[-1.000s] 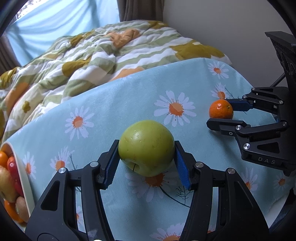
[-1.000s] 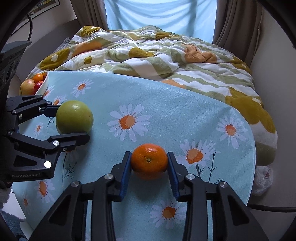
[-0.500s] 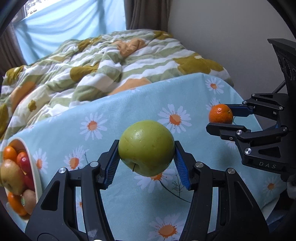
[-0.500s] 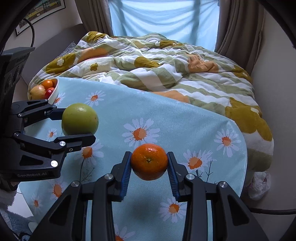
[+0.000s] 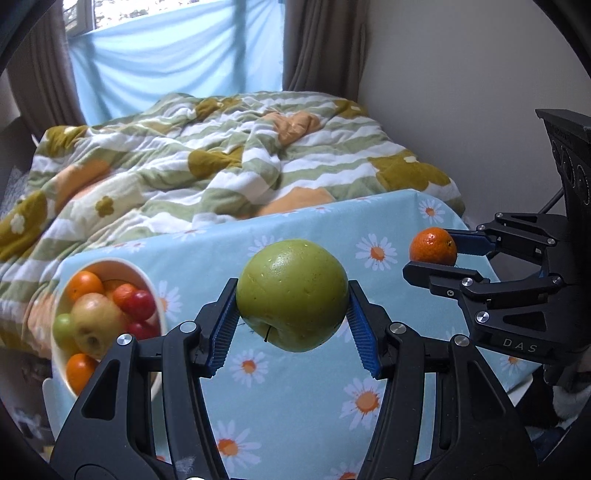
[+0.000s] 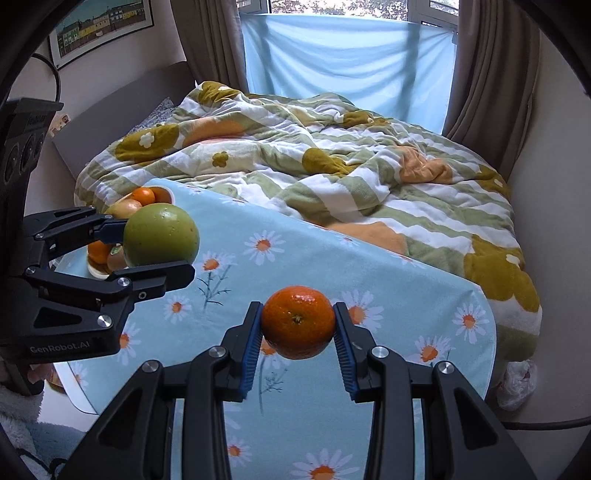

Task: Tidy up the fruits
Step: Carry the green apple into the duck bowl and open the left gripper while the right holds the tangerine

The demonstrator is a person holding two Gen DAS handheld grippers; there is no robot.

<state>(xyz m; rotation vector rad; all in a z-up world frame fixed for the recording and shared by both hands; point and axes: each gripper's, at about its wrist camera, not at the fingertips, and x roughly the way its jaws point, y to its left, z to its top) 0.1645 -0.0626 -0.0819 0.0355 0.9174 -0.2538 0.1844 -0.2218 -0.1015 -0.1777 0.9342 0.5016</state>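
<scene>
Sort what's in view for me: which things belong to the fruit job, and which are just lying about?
Job: green apple in left gripper; orange in right gripper; fruit bowl.

Lying about: quilt, daisy tablecloth, curtains, wall picture, white bag.

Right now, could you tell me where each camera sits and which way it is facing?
Left wrist: on the left gripper, looking down along its fingers at the green apple it clamps, over the daisy tablecloth; fruit bowl at left.
Right wrist: on the right gripper, looking down at the mandarin it clamps.
Shared: each view shows the other gripper, both fruits, the bowl, the cloth and the bed quilt.
</scene>
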